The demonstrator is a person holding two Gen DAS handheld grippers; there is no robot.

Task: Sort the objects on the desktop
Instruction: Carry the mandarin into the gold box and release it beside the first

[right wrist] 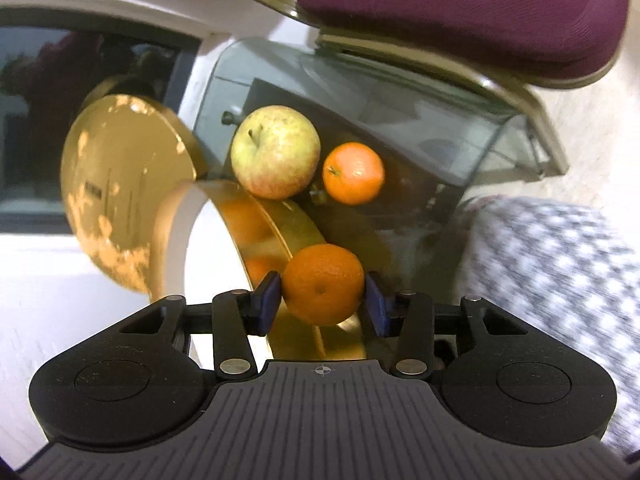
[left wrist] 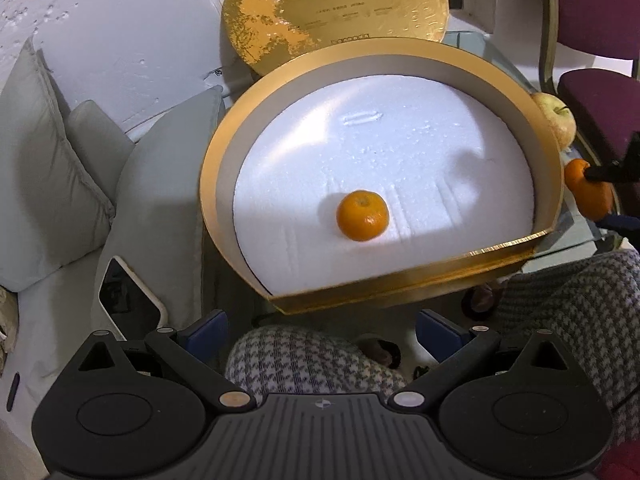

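A round gold box lined with white foam holds one mandarin near its middle. My left gripper hangs open over the person's lap, short of the box's front rim, holding nothing. My right gripper is shut on a second mandarin just outside the box's gold wall. In the left wrist view that held mandarin shows at the box's right side. An apple and a third mandarin rest on the glass table beyond.
The box's gold lid leans upright behind the box. Grey cushions and a phone lie to the left. Maroon chairs stand past the table. The person's houndstooth-clad legs are below the box.
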